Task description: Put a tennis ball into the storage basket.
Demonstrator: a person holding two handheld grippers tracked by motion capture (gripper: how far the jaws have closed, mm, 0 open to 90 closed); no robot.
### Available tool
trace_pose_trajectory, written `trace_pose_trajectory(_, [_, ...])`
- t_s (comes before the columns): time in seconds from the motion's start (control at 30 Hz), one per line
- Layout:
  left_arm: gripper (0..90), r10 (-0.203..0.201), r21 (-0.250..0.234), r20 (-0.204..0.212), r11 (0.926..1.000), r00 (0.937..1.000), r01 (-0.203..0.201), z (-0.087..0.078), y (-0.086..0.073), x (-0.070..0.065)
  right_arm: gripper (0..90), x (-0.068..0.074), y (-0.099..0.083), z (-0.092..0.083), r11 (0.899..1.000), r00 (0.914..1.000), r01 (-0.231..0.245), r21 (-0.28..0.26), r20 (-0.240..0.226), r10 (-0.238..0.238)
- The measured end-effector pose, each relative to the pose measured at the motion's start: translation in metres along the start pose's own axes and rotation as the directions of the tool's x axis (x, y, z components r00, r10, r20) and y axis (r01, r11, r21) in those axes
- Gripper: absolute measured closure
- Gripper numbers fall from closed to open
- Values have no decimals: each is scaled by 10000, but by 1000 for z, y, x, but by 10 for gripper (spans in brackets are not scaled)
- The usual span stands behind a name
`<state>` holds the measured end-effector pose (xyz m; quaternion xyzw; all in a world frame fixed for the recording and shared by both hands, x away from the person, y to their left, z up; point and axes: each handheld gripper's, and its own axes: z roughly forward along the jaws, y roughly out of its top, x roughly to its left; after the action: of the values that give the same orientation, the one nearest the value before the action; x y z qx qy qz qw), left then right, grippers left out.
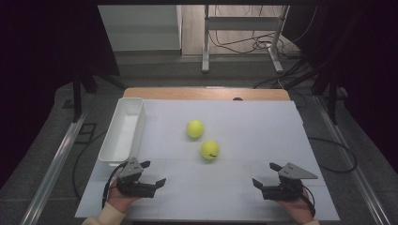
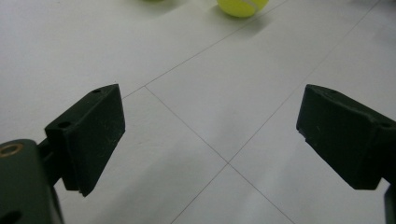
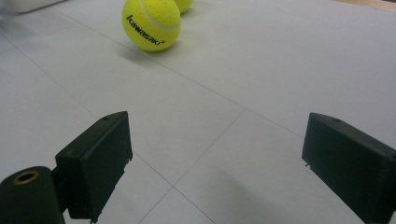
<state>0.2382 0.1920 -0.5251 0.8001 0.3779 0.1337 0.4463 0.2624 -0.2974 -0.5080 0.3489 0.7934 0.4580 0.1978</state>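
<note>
Both grippers wide, nothing btwn jaws: left gripper at worktop 7 o'clock, right gripper at 5. Near ball mid-worktop; right gripper view reads its "kawasaki" print; far ball just beyond.

The white flat table is evenly lit, but the room around it is very dark. Shadows are soft. The close black tongs look a little blurry.

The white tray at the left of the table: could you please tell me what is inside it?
Nothing shows inside the white tray: its visible floor is bare. Its near wall hides a strip of floor. Both tennis balls lie outside on the mat.
</note>
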Motion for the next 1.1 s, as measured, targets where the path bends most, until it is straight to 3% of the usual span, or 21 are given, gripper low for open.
trace_pose_trajectory(0.9, [86,-149,18,88,9999,9999,149,3,5,-3,86,2,-1,2,9994,9997,223,258,-53,-222])
trace_pose_trajectory(1.1, [87,-31,15,13,10000,10000,31,2,8,-5,90,3,0,2,9993,9996,275,261,-99,-273])
